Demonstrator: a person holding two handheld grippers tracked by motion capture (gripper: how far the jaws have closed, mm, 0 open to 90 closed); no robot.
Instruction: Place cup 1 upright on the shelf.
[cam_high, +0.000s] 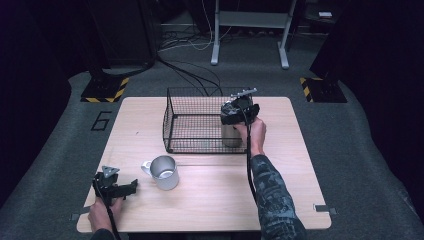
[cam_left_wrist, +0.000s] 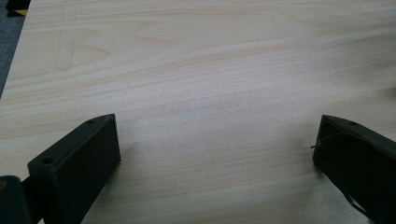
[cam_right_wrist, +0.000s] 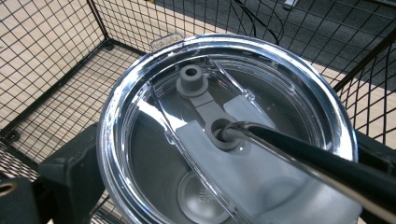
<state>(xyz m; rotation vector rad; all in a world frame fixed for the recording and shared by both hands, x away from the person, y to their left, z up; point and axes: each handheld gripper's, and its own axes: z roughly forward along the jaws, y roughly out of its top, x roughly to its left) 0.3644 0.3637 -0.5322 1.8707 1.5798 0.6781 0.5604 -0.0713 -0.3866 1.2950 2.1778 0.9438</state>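
Looks like the tumbler (cam_high: 231, 134) is mid-placement; the right tool (cam_high: 239, 114) is clamped round its top, jaws on either side of the clear lid (cam_right_wrist: 224, 140), a straw (cam_right_wrist: 317, 161) poking through, inside the wire basket (cam_high: 172, 120); whether it's going in or coming out I can't tell; next move probably needs a straight vertical path clear of the mesh; left tool (cam_high: 131, 187) sits spread and empty on the counter (cam_high: 210, 200), near the steel mug (cam_high: 164, 172).

I can read one sign: a large dark "6" (cam_high: 102, 120) marked on the grey floor (cam_high: 60, 165) just off the counter's (cam_high: 210, 200) far left corner. Embossed lettering on the tumbler lid (cam_right_wrist: 205, 200) is too small to read.
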